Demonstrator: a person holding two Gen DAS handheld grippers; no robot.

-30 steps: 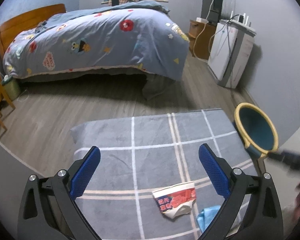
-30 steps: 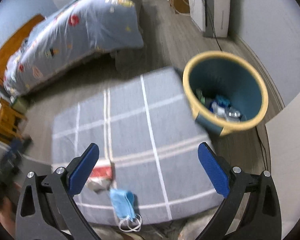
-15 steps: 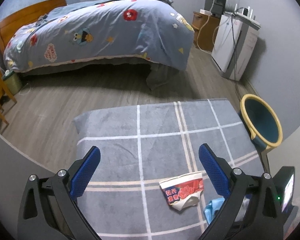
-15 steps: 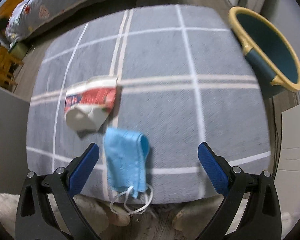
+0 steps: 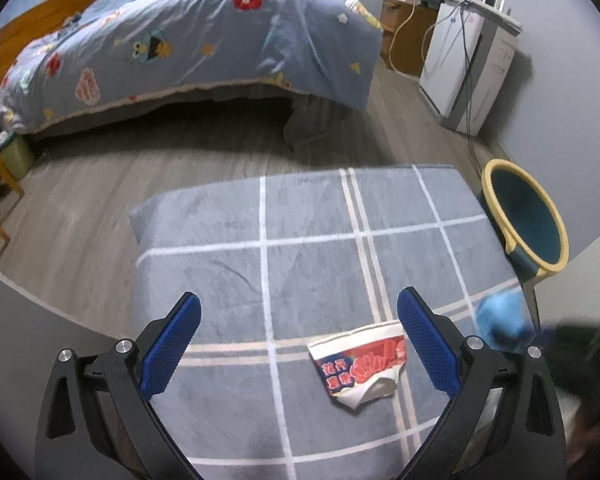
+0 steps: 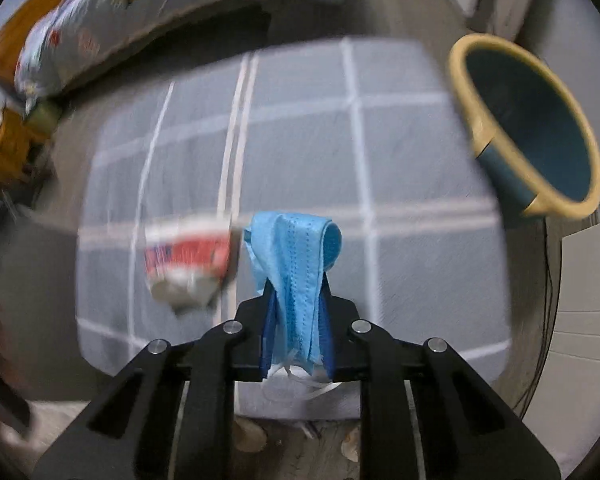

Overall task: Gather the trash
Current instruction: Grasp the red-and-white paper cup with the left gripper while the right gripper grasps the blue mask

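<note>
Face mask: a light blue pleated face mask, folded over on itself, its white ear loops dangling below my pads. It stands up out of my right gripper, lifted clear of the grey checked blanket. In the left view it is only a blue blur at the right edge.

Right jaws: closing on the face mask, pads pressed against the folded cloth on both sides.

Left jaws: my left gripper is spread wide with nothing between the blue pads, held above the blanket.

Paper cup: a crushed paper cup, white with a red and dark blue printed band, lies on its side on the blanket, open mouth squashed flat. It sits just inside my left gripper's right-hand pad, not touched by it. In the right view it is blurred, just left of the mask.

Bin: a dark blue bin with a pale yellow rim stands on the floor at the blanket's right edge. I see only its bare blue inner wall; the bottom is hidden, so I cannot tell what is in it.

Surface: the blanket covers a low padded surface, crossed by white and cream lines.

Room: a bed with a blue cartoon-print quilt lies beyond, on a grey wood floor.
</note>
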